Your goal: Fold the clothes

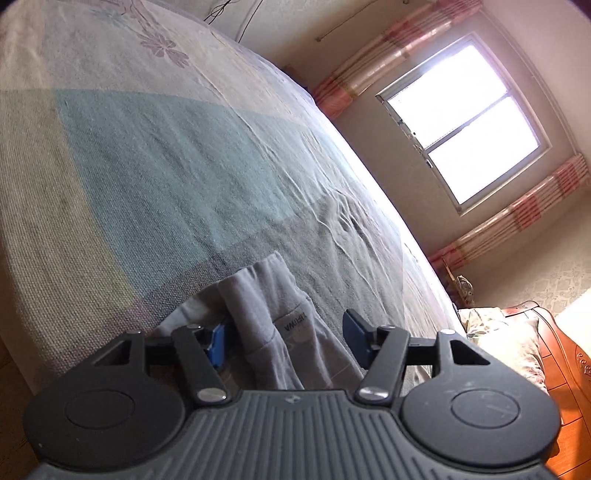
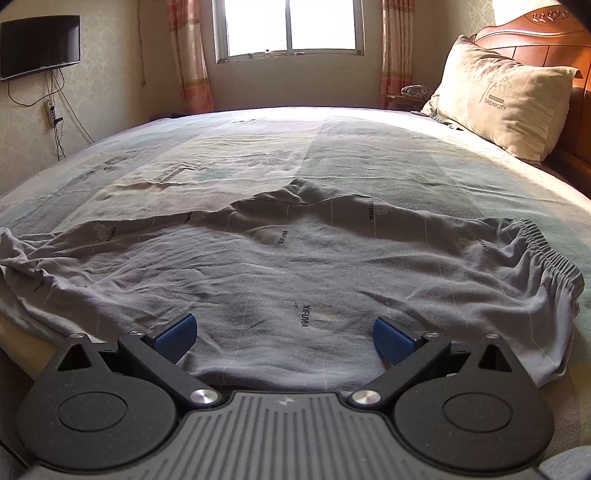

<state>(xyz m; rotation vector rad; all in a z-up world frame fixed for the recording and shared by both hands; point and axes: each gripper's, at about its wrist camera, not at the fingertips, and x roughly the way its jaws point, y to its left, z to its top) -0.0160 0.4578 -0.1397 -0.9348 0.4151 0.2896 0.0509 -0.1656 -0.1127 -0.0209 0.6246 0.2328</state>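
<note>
While the grey pants [image 2: 280, 266] lie spread and wrinkled across the bed [image 2: 332, 147], filling the middle of the right wrist frame, the right tool [image 2: 284, 336] sits at bottom centre with its blue fingers [image 2: 177, 332] wide apart, low over the near edge of the fabric, gripping nothing. The elastic waistband [image 2: 546, 258] is bunched at right of frame; the leg end trails off at left. A pillow [image 2: 502, 99] leans on the wooden headboard [image 2: 535, 37] at upper right, a window [image 2: 291, 26] is at top centre, and a wall TV [image 2: 37, 44] at upper left. In the left wrist view, tilted, the left tool [image 1: 282, 339] is at the bottom, fingers apart, with a bunched fold of the pants [image 1: 273, 314] lying between them; contact with the pads unclear. The bed sheet [image 1: 147, 166] fills the left of the frame.
</note>
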